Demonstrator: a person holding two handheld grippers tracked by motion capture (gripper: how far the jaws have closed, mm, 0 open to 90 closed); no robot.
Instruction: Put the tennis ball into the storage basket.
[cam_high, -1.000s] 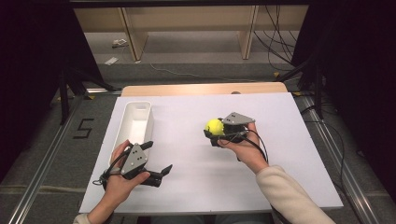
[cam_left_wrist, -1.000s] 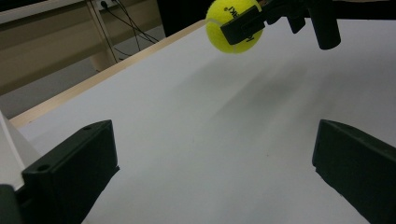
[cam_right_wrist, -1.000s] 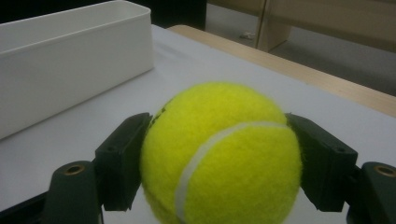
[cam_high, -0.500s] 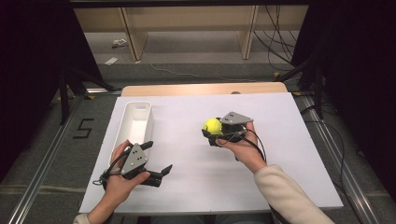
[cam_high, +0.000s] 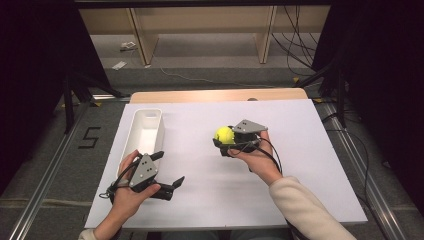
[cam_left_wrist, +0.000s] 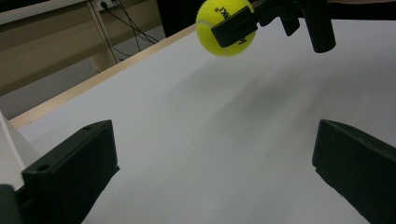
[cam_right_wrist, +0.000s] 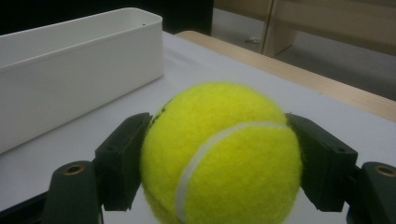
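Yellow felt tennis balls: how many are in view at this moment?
1. The yellow felt tennis ball is clamped in the right gripper, held above the white table.

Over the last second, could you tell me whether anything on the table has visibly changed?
Nothing has visibly changed. The right gripper still clamps the tennis ball above the white table, the left gripper still rests open near the front edge, and the white bin stays where it was.
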